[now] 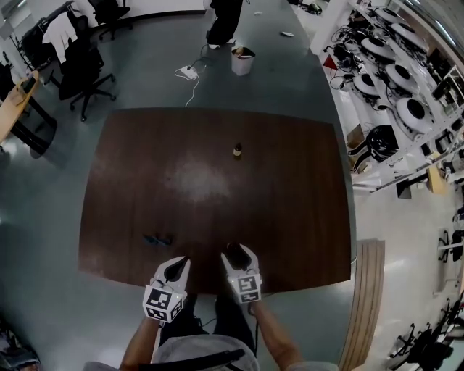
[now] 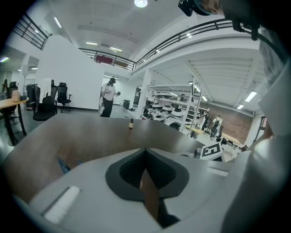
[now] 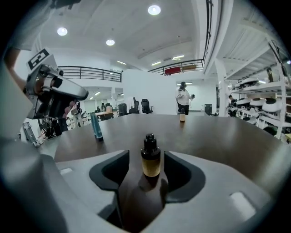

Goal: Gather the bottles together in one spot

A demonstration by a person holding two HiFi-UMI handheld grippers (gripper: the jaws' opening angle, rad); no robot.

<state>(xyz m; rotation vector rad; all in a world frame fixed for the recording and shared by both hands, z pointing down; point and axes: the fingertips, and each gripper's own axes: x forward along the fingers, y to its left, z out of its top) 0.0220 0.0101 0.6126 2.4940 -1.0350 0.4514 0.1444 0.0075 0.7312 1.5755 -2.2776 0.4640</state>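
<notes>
A small amber bottle with a black cap (image 3: 150, 158) stands upright on the dark wooden table (image 1: 290, 188), near its front edge. My right gripper (image 3: 146, 154) is open around this bottle, and a gap shows between each pad and the glass. In the head view the same bottle (image 1: 233, 251) sits between the right gripper's (image 1: 239, 255) fingers. A second amber bottle (image 1: 237, 150) stands far out at the table's middle. A slim blue bottle (image 3: 96, 126) stands to the left. My left gripper (image 1: 180, 264) hovers at the front edge, shut and empty.
Office chairs (image 1: 83, 69) stand beyond the table's far left corner, and a white bin (image 1: 243, 61) and a standing person (image 1: 223, 22) beyond its far edge. Shelves of equipment (image 1: 395, 80) line the right side. A wooden bench (image 1: 370, 304) lies right of the table.
</notes>
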